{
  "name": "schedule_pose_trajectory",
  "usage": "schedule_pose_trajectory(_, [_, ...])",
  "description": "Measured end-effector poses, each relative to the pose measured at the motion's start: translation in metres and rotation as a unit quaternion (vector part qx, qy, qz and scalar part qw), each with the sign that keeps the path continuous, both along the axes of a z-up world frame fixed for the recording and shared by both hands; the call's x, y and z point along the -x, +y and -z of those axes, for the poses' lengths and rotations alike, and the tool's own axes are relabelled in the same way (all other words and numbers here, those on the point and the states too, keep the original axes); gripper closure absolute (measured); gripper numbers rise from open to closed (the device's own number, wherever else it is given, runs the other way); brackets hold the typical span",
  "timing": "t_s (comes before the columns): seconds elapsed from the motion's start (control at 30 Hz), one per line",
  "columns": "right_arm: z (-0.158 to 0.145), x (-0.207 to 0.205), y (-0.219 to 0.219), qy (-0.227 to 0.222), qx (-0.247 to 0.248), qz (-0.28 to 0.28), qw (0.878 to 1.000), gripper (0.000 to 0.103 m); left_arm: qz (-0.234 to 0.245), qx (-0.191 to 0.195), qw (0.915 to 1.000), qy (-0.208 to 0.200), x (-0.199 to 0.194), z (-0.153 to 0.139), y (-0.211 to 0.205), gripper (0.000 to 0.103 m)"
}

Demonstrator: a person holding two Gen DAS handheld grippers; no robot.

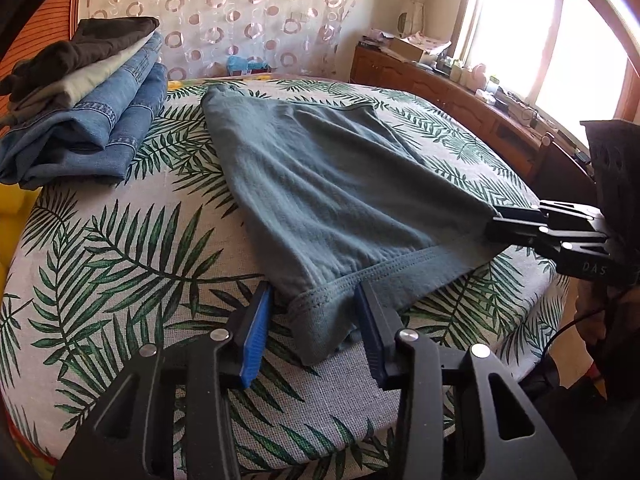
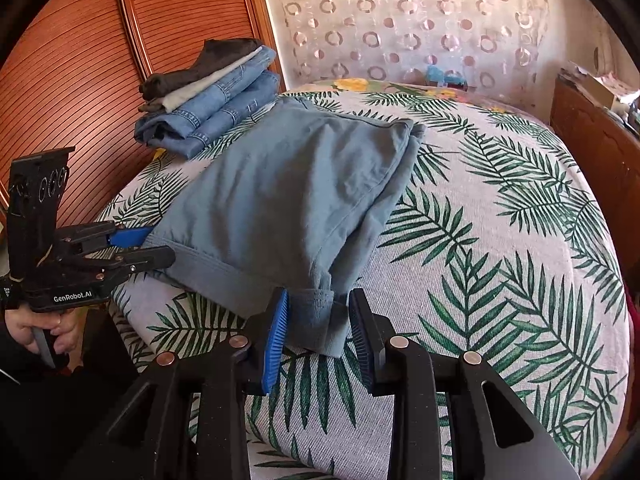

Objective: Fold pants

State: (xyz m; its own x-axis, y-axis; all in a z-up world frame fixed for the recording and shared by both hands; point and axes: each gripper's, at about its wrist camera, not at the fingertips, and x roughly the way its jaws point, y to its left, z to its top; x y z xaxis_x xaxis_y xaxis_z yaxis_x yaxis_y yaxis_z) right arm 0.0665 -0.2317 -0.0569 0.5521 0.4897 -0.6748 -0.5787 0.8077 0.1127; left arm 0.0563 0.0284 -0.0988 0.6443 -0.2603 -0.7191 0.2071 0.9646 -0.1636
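Grey-blue pants (image 1: pixel 320 184) lie folded on the palm-leaf bed sheet (image 1: pixel 120 240), the hemmed edge facing me. My left gripper (image 1: pixel 312 292) straddles the near left corner of that edge; its blue pads stand apart from the cloth, open. In the right wrist view the pants (image 2: pixel 288 188) reach toward the headboard, and my right gripper (image 2: pixel 319 296) is open around the near right corner, with gaps on both sides. The right gripper (image 1: pixel 494 220) also shows at the cloth's right tip. The left gripper (image 2: pixel 160 245) appears at the hem's left end, held by a hand (image 2: pixel 52 332).
A stack of folded clothes (image 1: pixel 92 112), jeans under pale and dark garments, sits at the bed's far left by the wooden headboard (image 2: pixel 80 80). A cluttered wooden sideboard (image 1: pixel 460 100) runs along the right under a bright window. Bare sheet (image 2: pixel 500 240) lies right of the pants.
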Motion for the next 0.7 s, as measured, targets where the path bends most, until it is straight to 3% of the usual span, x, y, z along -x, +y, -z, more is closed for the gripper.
schedule_pose_trajectory(0.1, [-0.003,-0.003,-0.003,-0.005,-0.002,0.004,1.000,0.071,0.005,0.007,1.0000,-0.001,0.001,0.000,-0.001,0.069])
schedule_pose_trajectory(0.3, [-0.018,-0.021,-0.011,-0.029,-0.005,0.009,1.000,0.071,0.005,0.009,0.9999,-0.002,-0.001,0.000,0.000,0.069])
schedule_pose_trajectory(0.53, [-0.024,-0.092,-0.005,-0.029,-0.002,0.029,0.999,0.072,-0.017,0.013,0.9995,-0.021,-0.003,-0.010,0.006,0.069])
schedule_pose_trajectory(0.7, [-0.021,-0.137,0.011,-0.012,-0.004,0.036,0.999,0.081,-0.021,0.016,0.9995,-0.016,-0.007,-0.006,0.009,0.069])
